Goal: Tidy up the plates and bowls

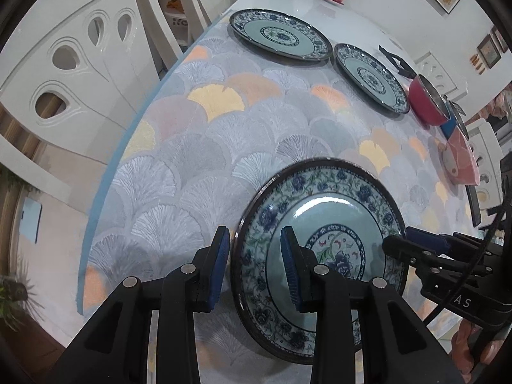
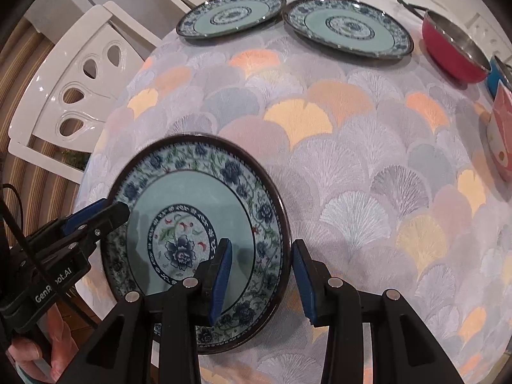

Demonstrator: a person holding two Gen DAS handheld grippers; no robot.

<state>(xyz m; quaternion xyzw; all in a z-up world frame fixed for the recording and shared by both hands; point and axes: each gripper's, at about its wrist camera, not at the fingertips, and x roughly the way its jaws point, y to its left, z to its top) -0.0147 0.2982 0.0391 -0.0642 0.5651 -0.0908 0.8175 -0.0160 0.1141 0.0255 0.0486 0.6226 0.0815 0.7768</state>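
A blue-and-white floral plate [image 1: 320, 224] [image 2: 198, 192] sits at the near edge of the table. My left gripper [image 1: 256, 265] is open, its jaws straddling the plate's left rim, and it also shows in the right wrist view [image 2: 105, 211]. My right gripper [image 2: 260, 275] is open, its jaws straddling the plate's right rim, and it shows in the left wrist view [image 1: 412, 240]. Two matching plates [image 1: 278, 33] [image 1: 371, 76] [image 2: 232, 12] [image 2: 347, 25] lie at the far side. A red bowl [image 1: 428, 104] [image 2: 454, 51] stands right of them.
The table carries a fan-patterned cloth [image 1: 208, 147] [image 2: 368, 166]. A blue bowl [image 1: 449, 124] and a pink bowl [image 1: 460, 160] [image 2: 500, 131] sit at the right edge. Black tongs [image 1: 396, 60] lie behind the red bowl. White chairs [image 1: 73, 73] [image 2: 70, 80] stand at the left.
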